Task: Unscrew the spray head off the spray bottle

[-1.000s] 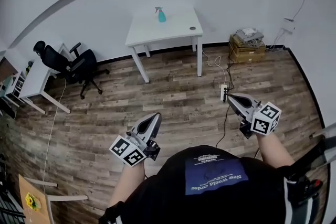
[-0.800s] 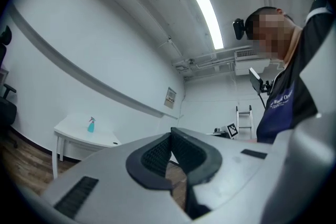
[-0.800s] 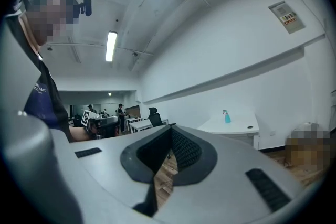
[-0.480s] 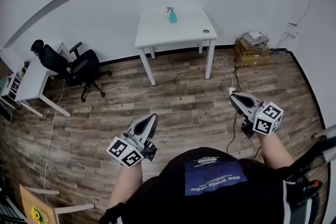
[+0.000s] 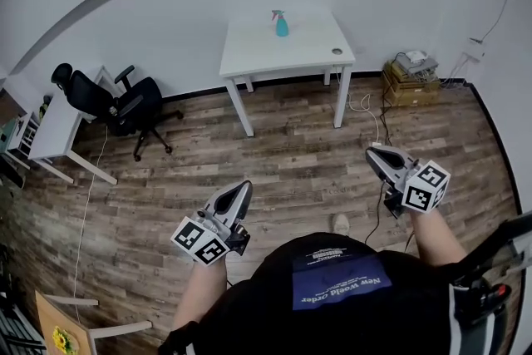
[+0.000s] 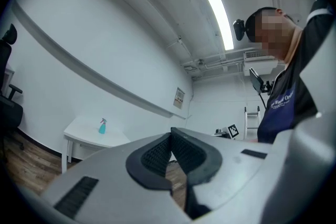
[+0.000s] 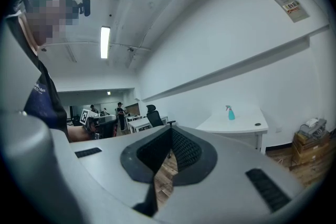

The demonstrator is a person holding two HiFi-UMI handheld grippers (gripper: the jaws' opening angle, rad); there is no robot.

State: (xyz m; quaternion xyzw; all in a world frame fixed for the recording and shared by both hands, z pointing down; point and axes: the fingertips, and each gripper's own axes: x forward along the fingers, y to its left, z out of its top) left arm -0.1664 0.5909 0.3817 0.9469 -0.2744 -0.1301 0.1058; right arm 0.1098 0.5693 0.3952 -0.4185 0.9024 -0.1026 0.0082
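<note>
A small teal spray bottle with a pale spray head stands upright on a white table against the far wall. It also shows far off in the left gripper view as the spray bottle and in the right gripper view as the spray bottle. My left gripper is held low in front of the person's body, jaws shut with nothing between them. My right gripper is held at the right, also shut and empty. Both are far from the table, over the wood floor.
A black office chair and a second white desk stand at the left. Cardboard boxes sit by the right wall, with a cable and power strip on the floor. A small dark round object lies on the table.
The table and bottle have shifted right and slightly lower in the head view, as the person walks toward them. Both grippers stay shut and keep their places in front of the body.
</note>
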